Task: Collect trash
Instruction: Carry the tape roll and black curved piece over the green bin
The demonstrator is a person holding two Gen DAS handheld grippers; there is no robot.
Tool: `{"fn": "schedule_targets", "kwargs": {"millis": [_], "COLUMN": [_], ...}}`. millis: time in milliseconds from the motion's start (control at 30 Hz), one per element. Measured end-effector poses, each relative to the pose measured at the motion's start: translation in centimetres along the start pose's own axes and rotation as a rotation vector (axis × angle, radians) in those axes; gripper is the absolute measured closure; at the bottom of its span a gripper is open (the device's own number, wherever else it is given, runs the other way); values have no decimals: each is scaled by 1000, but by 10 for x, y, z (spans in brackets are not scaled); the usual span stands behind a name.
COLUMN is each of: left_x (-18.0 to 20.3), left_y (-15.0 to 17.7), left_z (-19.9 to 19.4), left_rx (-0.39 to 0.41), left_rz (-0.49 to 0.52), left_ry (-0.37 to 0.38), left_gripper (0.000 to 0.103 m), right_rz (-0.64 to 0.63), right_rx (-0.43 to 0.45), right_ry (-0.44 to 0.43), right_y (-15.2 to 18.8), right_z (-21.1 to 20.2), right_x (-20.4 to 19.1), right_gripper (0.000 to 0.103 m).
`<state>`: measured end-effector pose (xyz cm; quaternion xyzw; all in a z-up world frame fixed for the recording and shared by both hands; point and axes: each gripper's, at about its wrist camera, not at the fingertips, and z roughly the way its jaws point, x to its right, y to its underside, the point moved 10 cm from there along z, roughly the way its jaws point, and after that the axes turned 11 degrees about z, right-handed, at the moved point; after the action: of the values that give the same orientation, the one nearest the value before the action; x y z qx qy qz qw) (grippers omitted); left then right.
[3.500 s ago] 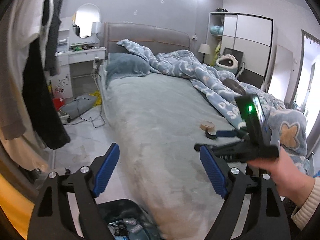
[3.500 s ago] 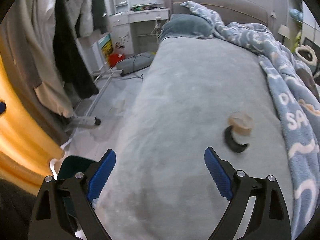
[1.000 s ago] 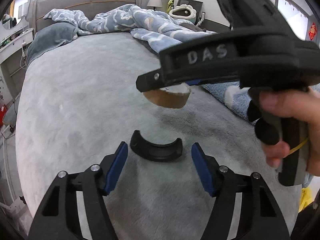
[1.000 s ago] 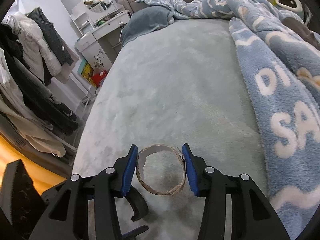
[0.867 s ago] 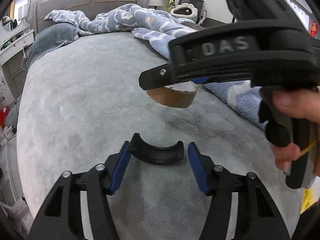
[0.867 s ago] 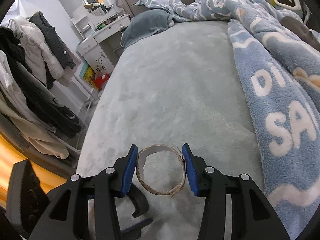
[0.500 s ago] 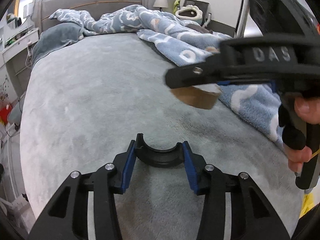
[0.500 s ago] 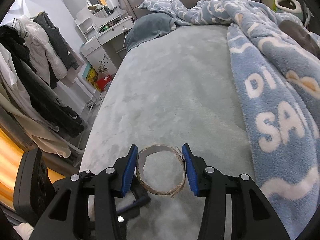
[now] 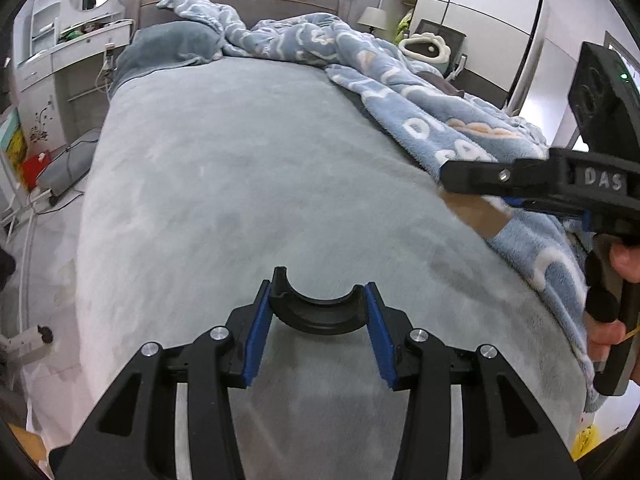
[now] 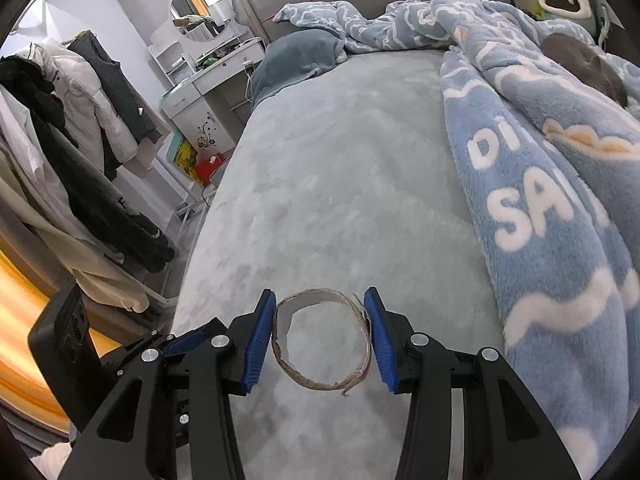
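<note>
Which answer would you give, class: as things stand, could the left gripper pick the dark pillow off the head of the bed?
Probably not yet. The left gripper has its jaws shut on a black curved piece, so they are occupied. The dark pillow lies far up the bed, though nothing stands between.

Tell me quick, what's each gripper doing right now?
Left gripper: closed on the black curved piece.
Right gripper: closed on the cardboard ring.
</note>
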<state>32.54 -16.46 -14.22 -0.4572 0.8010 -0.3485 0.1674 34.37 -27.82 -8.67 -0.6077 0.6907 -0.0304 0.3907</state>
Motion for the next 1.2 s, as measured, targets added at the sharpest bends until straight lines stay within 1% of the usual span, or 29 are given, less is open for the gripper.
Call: {"fn": "schedule_targets", "kwargs": {"millis": [167, 333, 433, 500, 600, 700, 833, 1033, 1200], "left_x": [-11, -30, -38, -43, -50, -56, -62, -77, -96], "left_y": [17, 35, 44, 50, 56, 65, 78, 99, 118], "left_z": [-23, -60, -77, -87, -102, -117, -130, -139, -147], "left_rx": [-8, 11, 15, 16, 23, 27, 22, -16, -53], "left_rz": [11, -55, -68, -71, -83, -109, -124, -135, -163], "left_ry": [-60, -102, -134, -153, -180, -195, -215, -263, -293], "left_gripper": [55, 55, 55, 55, 55, 55, 55, 55, 55], "right_rz": [0, -46, -64, -77, -126, -143, -155, -184, -203], "right_rx": [22, 51, 58, 60, 77, 83, 81, 90, 77], "right_ry": [-3, 27, 41, 46, 77, 75, 65, 44, 31], "right_y": [11, 22, 31, 39, 55, 71, 90, 109, 124], "right_z": [-14, -30, -38, -42, -55, -61, -66, -72, -66], "right_x": [-10, -22, -29, -34, -49, -64, -80, -106, -127], "right_gripper": [57, 57, 57, 57, 57, 57, 57, 57, 57]}}
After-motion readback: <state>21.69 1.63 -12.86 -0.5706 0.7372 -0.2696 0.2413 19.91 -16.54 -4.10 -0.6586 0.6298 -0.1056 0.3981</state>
